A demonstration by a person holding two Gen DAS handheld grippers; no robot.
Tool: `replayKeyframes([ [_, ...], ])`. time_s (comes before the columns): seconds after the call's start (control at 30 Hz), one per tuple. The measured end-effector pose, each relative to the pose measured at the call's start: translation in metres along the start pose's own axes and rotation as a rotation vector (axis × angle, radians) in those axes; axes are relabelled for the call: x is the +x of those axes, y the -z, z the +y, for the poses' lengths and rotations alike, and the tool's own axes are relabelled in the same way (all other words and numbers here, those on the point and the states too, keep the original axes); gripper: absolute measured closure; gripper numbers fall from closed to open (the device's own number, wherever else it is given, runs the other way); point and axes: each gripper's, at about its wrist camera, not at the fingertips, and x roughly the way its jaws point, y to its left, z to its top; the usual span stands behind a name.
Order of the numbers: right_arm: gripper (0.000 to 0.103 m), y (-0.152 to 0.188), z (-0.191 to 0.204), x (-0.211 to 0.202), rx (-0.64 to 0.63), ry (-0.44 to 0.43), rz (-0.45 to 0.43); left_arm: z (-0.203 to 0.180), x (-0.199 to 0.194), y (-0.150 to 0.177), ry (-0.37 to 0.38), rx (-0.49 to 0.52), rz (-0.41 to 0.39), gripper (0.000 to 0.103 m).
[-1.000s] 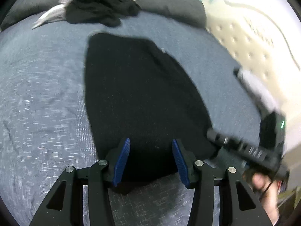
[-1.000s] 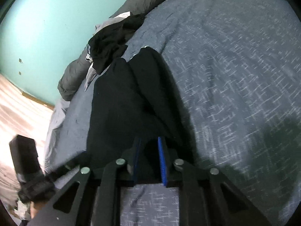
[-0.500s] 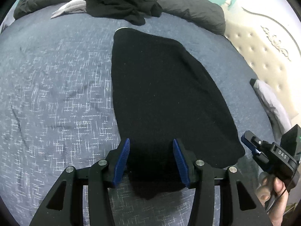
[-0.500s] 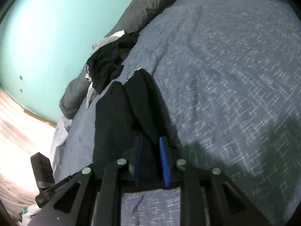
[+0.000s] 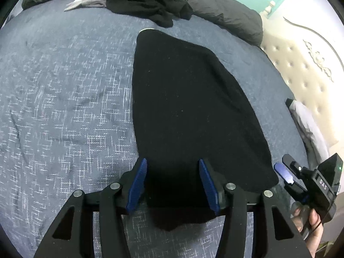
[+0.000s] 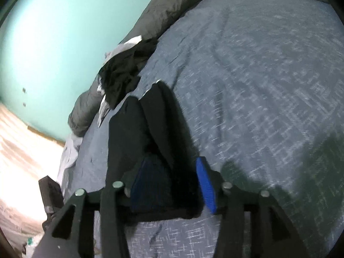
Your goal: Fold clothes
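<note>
I had the black garment flat on the bed. My left gripper and right gripper were opening over its near edge, gripping nothing.

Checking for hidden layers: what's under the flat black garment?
The black garment lies on the blue-grey bedspread, which shows all around it. Anything between them, or folded beneath, is covered and cannot be seen.

Black garment folded lengthwise, lying flat on blue-grey bedspread
</note>
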Motion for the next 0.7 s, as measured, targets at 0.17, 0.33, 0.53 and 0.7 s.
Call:
replayKeyframes([
  [0.17,0.054,0.005,0.006,0.017,-0.027,0.040,0.070,0.003,0.010,0.006,-0.003,0.013,0.002,0.038],
  [0.33,0.053,0.009,-0.006,0.030,0.007,0.096,0.138,0.010,0.008,0.003,0.048,-0.018,0.015,0.039],
  [0.53,0.050,0.009,-0.004,0.037,-0.001,0.107,0.149,0.016,0.010,-0.006,0.103,-0.021,0.026,0.039],
  [0.7,0.050,0.009,0.008,0.046,-0.076,0.142,0.152,0.022,0.019,-0.016,0.122,-0.041,0.020,0.038],
])
